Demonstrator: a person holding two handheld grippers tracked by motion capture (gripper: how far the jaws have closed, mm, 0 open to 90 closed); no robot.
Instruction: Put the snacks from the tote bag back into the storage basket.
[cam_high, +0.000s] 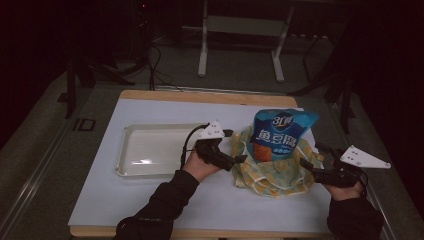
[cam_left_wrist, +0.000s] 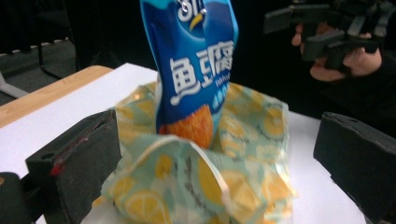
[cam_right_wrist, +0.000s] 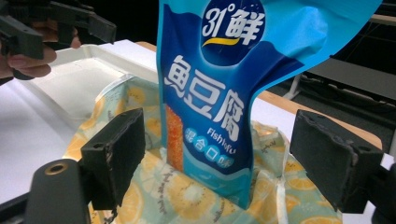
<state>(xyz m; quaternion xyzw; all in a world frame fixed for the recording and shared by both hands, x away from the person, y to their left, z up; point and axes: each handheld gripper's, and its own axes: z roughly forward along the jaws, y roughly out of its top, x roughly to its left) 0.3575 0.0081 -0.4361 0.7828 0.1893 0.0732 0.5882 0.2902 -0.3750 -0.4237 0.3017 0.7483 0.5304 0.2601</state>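
A glossy blue snack pouch (cam_high: 281, 134) printed with white Chinese characters and an orange picture of food stands upright, its lower part sunk into the open mouth of a soft, crumpled bag patterned with yellow lemon slices on pale green (cam_high: 272, 172). The pouch's sealed top flares wider than its waist, and in the right gripper view (cam_right_wrist: 219, 93) the round logo near the top and the small word "Fish tofu" lower down are readable. The lemon bag (cam_right_wrist: 187, 196) slumps around it in loose folds, with a pale rim curling at the opening in the left gripper view (cam_left_wrist: 196, 186).

The left gripper (cam_high: 239, 161) sits just beside the bag's left edge, its jaws spread wide with the bag between them and touching neither pad clearly. The right gripper (cam_high: 309, 165) waits at the bag's right edge, its jaws likewise apart and holding nothing.

Pouch and bag rest right of centre on a white sheet (cam_high: 150, 200) that covers a light wooden tabletop (cam_high: 210, 96). A shallow white rectangular plastic tray (cam_high: 130, 150) lies on the sheet to the left, near the left gripper. Beyond the table the room is dark, with grey flooring, trailing cables and the white legs of a frame (cam_high: 202, 55).
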